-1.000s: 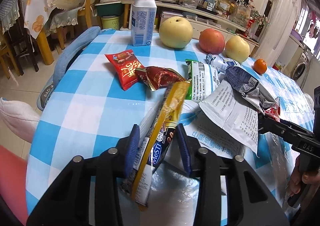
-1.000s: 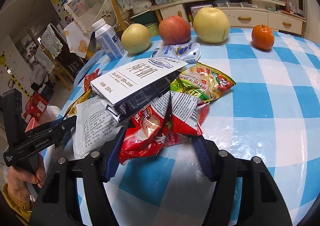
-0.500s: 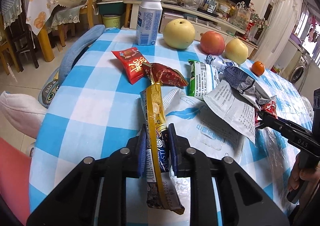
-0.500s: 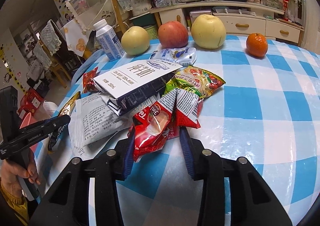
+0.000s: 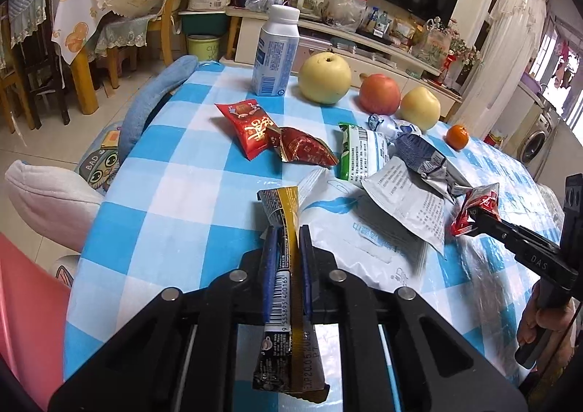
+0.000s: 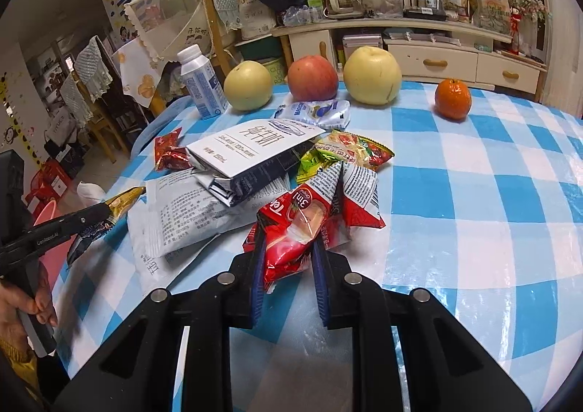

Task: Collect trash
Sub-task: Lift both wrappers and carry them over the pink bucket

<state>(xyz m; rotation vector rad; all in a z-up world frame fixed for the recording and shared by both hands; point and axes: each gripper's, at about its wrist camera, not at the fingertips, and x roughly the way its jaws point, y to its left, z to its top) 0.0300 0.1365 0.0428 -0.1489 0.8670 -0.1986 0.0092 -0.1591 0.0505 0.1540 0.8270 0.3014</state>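
Gold foil coffee sachet (image 5: 284,259) sits clenched in the left tool (image 5: 286,251); the right tool (image 6: 288,255) grips a red wrapper (image 6: 302,229) near six o'clock above the tabletop (image 6: 492,193). Pickup looks done; next, carry both to a bin, none visible.

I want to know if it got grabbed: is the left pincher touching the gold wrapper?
Touching. In the left wrist view, the left gripper has both fingers pressed flat against the gold wrapper, with no gap on either side.

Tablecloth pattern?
Blue-and-white check tablecloth, clearest in the right wrist view.
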